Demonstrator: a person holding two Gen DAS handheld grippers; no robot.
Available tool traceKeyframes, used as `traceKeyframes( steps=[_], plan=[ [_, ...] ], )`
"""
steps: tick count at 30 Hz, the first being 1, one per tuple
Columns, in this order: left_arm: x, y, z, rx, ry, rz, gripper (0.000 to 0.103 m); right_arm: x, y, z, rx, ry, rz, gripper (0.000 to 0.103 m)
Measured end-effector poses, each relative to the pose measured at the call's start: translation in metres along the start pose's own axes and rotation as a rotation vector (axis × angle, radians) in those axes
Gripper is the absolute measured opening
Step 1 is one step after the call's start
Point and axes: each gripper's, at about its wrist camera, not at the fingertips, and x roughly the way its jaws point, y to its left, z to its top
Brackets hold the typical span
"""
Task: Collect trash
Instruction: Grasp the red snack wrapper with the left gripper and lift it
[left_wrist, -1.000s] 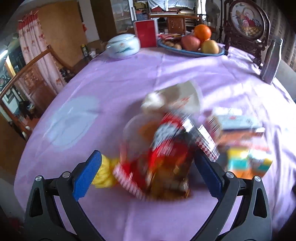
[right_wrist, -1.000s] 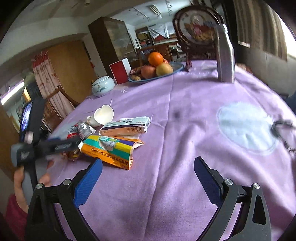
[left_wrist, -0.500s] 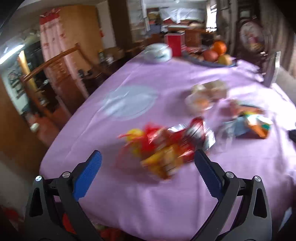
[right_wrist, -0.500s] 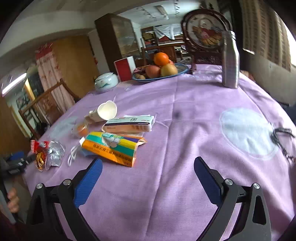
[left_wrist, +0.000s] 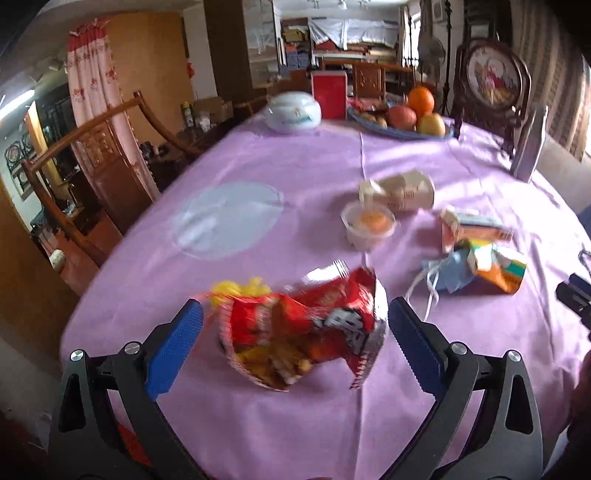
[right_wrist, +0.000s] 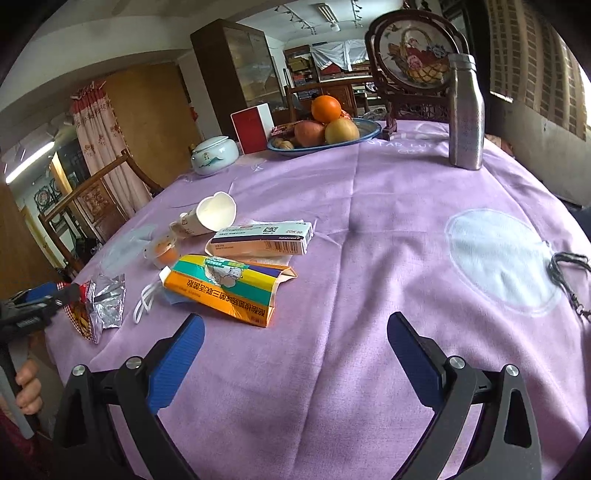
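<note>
Half a second on, the left gripper (left_wrist: 295, 328) has drawn nearer to the red snack bag (left_wrist: 306, 332), which now sits low in the left wrist view between the blue fingers (left_wrist: 173, 350), where before it lay further up the frame. Those fingers are spread wide, one on each side of the bag and not touching it; the bag is blurred, crumpled, silver inside, with yellow snack pieces showing at its torn mouth. Its white lettering is too smeared to read.

From the right wrist view, the left gripper enters at the lower left edge, level with the bench (right_wrist: 369, 240), its tip at the bag (right_wrist: 99, 306), with the person's hand (right_wrist: 26, 387) gripping the handle below. The right gripper (right_wrist: 295, 347) hovers over bare purple cloth at the bottom of the frame, fingers released and wide apart, holding nothing.

Further up the bench lies an orange and green carton (right_wrist: 225, 288) printed with Chinese characters, partly on a blue face mask (right_wrist: 173, 297). Behind it is a white medicine box (right_wrist: 262, 238) marked "ZOK 50". A tipped paper cup (right_wrist: 208, 218) and a small plastic cup (right_wrist: 162, 251) lie to the left of it.
</note>
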Motion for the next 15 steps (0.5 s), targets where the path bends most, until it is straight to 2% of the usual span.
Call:
traceKeyframes(
  steps=[2, 4, 5, 7, 9, 12, 15],
  plan=[
    [0.019, -0.013, -0.006, 0.050, 0.051, 0.036, 0.096, 0.000, 0.003, -0.001, -0.016, -0.001, -0.008, 0.097],
    [0.035, -0.028, -0.011, 0.137, 0.061, 0.183, 0.096, 0.000, 0.005, -0.001, -0.027, 0.002, -0.012, 0.097],
    [0.042, -0.030, -0.013, 0.146, 0.085, 0.192, 0.096, 0.001, 0.005, -0.001, -0.027, 0.003, -0.013, 0.097],
    [0.045, -0.022, -0.013, 0.099, 0.102, 0.145, 0.096, 0.001, 0.004, 0.000, -0.024, 0.005, -0.013, 0.097],
    [0.041, -0.007, -0.012, 0.036, 0.086, 0.083, 0.095, 0.001, 0.003, 0.000, -0.020, 0.008, -0.010, 0.097],
    [0.024, 0.021, -0.010, -0.058, 0.016, -0.009, 0.080, 0.002, 0.004, 0.000, -0.022, 0.009, -0.008, 0.097],
    [0.012, 0.030, -0.009, -0.091, -0.016, -0.065, 0.073, 0.003, 0.004, 0.000, -0.026, 0.014, -0.008, 0.097]
  ],
)
